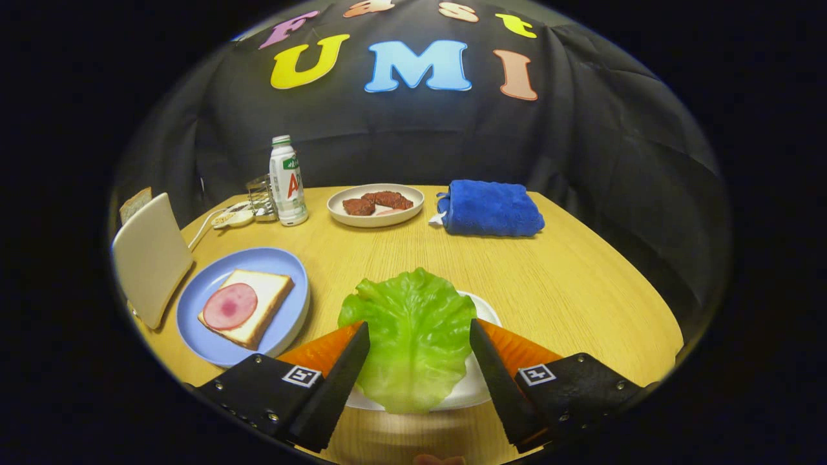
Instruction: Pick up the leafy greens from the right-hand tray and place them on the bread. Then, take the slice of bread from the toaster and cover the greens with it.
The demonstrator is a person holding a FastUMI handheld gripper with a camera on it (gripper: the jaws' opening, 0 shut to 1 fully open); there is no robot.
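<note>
A green lettuce leaf (413, 336) lies on a white tray (481, 381) just in front of me. My gripper (418, 325) is open, one black finger (336, 381) on each side of the leaf, the leaf filling the gap between them. To the left of the fingers, a blue plate (284, 265) carries a slice of bread (261, 300) topped with a round pink ham slice (230, 306). Further left stands a white toaster (152, 258), and a slice of bread (135, 204) pokes up behind it.
At the back of the wooden table (568, 284) stand a white bottle (288, 182), a small metal rack (261, 197), a beige plate (378, 216) with dark meat pieces, and a folded blue towel (491, 208). A white cord runs from the toaster.
</note>
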